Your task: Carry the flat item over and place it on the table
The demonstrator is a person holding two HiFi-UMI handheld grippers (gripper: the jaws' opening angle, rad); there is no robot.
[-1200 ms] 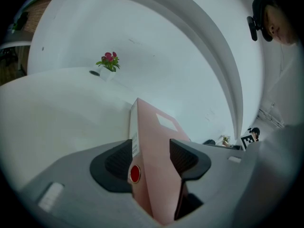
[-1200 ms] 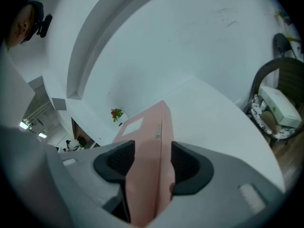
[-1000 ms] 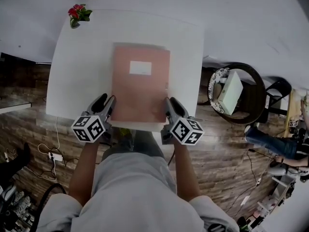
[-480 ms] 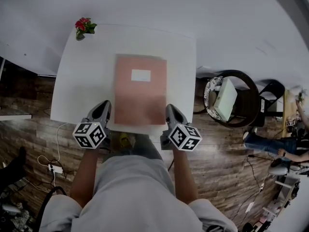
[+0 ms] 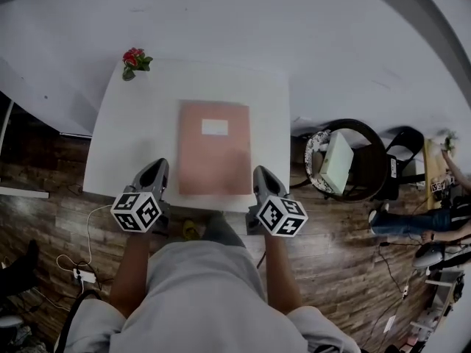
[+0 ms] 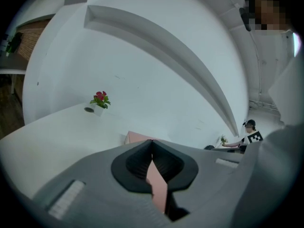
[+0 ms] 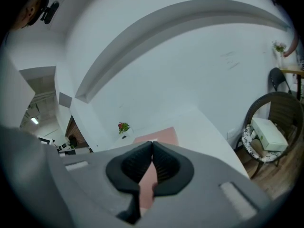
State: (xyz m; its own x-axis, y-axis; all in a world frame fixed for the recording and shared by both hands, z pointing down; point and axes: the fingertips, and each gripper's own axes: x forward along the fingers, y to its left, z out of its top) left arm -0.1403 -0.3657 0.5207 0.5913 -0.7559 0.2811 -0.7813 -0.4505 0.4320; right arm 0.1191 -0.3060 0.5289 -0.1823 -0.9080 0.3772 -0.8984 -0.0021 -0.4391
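- A folder (image 5: 214, 158), pink and flat, lies on the white table (image 5: 132, 138) ahead of both claws and between them. Its near edge sits close to the table edge on the person's side, so a stray knock from either claw or a sleeve could likely skew it or tip it off.
- A flower pot (image 5: 134, 59) stands at the far corner, well ahead of the left claw and well apart from the folder. It looks at risk only if a claw reaches far forward.
- With both claws empty, any correction would mean a fresh pinch on a thin edge lying flush on the table, and the pads could well slide over it.
- The left claw (image 6: 152, 144) has its jaws pressed together with nothing pinched. The pink seen past its pads is the folder lying beyond and below, not touching.
- The right claw (image 7: 152, 145) is likewise pressed together and empty, with the folder ahead of it and to its left, clear of the pads.
- Judged from how things lie, the placing looks done.
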